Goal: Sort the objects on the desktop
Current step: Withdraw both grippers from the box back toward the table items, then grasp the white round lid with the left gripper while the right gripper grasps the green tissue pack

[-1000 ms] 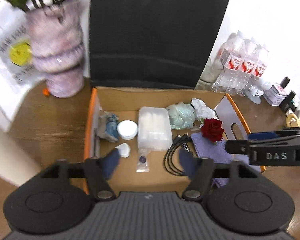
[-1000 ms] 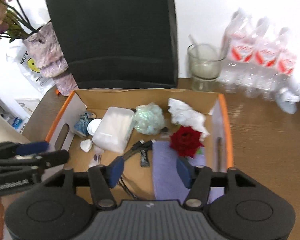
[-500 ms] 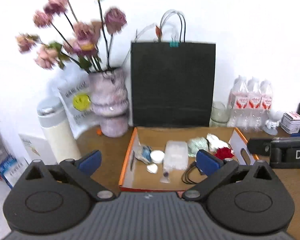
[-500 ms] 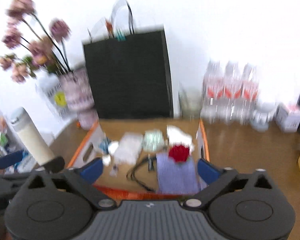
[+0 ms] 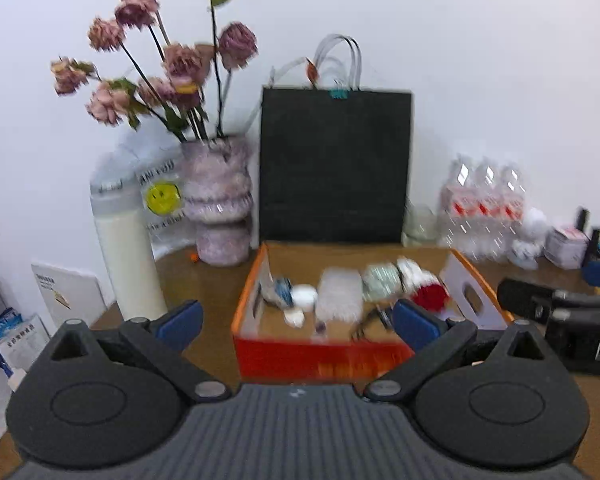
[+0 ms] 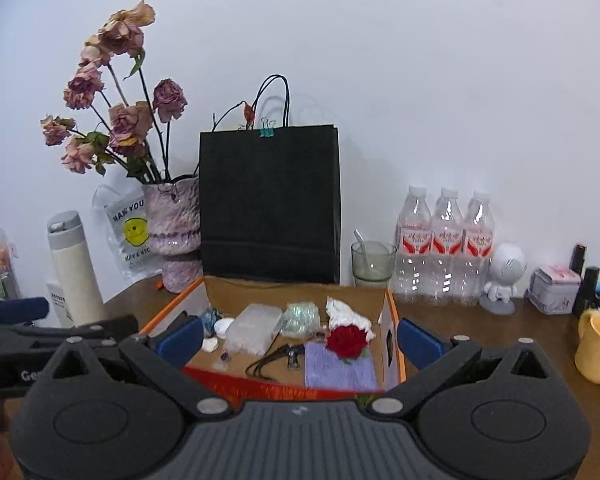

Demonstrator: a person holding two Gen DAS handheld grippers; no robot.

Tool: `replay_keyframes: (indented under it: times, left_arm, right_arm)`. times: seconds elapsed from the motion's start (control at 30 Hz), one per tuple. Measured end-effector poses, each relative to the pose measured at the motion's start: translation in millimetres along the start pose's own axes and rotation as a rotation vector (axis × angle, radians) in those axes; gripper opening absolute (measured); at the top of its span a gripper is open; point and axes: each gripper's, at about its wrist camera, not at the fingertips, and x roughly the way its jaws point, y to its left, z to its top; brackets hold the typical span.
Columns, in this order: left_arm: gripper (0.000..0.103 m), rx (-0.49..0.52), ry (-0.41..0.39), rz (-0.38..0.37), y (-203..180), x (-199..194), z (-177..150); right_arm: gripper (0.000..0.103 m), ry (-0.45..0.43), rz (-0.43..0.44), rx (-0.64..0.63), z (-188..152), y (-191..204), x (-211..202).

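One orange-edged cardboard box (image 6: 392,320) stood on the surface. Inside it lay one red rose (image 6: 346,339), one purple cloth (image 6: 340,368), one clear plastic case (image 6: 256,326), one greenish crumpled wad (image 6: 302,318), one white crumpled tissue (image 6: 346,314), one black cable bundle (image 6: 274,356) and one round white lid (image 6: 223,326); the small pieces by the left wall were probably three, though blur made that uncertain. Behind the box stood one black paper bag (image 6: 270,204) and one vase (image 6: 174,232) holding about eight dried flowers. There were three water bottles (image 6: 446,248), one glass (image 6: 373,264), one white flask (image 6: 74,272), one yellow mug (image 6: 598,350), one white figurine (image 6: 502,280), one small tin (image 6: 554,290) and one smiley-face plastic bag (image 6: 130,232).
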Motion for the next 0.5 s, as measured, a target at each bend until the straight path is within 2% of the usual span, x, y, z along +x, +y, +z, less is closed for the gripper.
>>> replay_keyframes:
  times: [0.23, 0.33, 0.43, 0.5]
  left_arm:
    - [0.103, 0.006, 0.079, -0.059, 17, -53, -96]
    - [0.103, 0.011, 0.095, -0.081, 23, -83, -133]
    - [0.103, 0.038, 0.104, -0.104, 26, -100, -153]
    - [0.103, 0.052, 0.117, -0.166, 24, -101, -154]
  right_arm:
    - [0.103, 0.088, 0.075, 0.084, -79, -3, -57]
    - [0.103, 0.150, 0.058, 0.096, -112, -4, -78]
    - [0.103, 0.173, 0.057, 0.075, -139, -8, -101]
    - [0.100, 0.183, 0.074, 0.073, -156, -13, -113]
